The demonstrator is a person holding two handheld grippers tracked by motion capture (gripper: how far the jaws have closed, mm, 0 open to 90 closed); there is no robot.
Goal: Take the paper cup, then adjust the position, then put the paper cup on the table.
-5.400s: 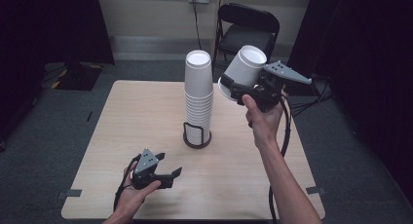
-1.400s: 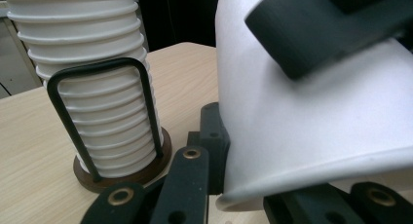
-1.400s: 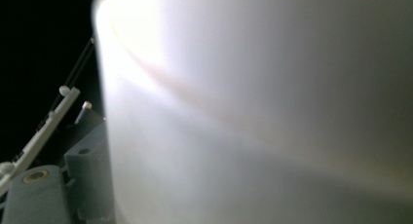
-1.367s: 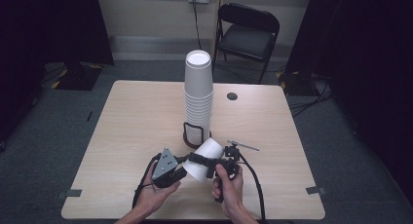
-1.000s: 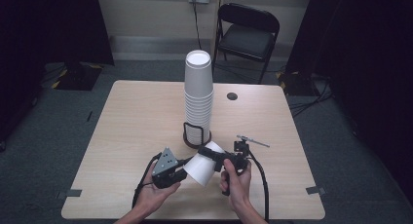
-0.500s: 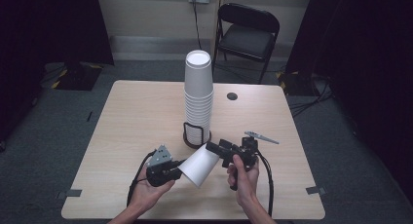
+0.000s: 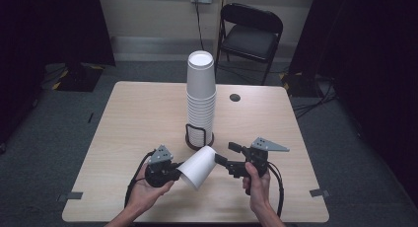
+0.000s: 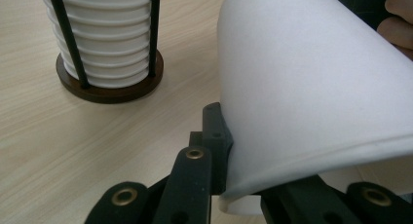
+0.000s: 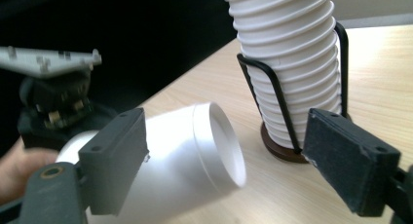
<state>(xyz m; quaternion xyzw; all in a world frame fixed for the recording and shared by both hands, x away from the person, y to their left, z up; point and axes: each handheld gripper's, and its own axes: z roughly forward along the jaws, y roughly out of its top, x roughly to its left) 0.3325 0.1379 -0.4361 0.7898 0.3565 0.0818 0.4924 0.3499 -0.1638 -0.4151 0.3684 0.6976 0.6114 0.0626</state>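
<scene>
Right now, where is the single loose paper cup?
In the high view the loose cup is at the table's near edge, tilted, gripped at its rim by the left gripper, just in front of the cup stack and left of the open right gripper.

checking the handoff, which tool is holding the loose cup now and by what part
The left tool holds the white cup by its rim; the right tool is open, off the cup.

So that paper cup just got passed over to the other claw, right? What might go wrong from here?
The left gripper pinches the loose cup by its thin rim only, so the paper may crumple or slip out. The cup hangs tilted above the table, so a slip would send it rolling. The open right gripper sits near the cup stack and might knock it.
</scene>
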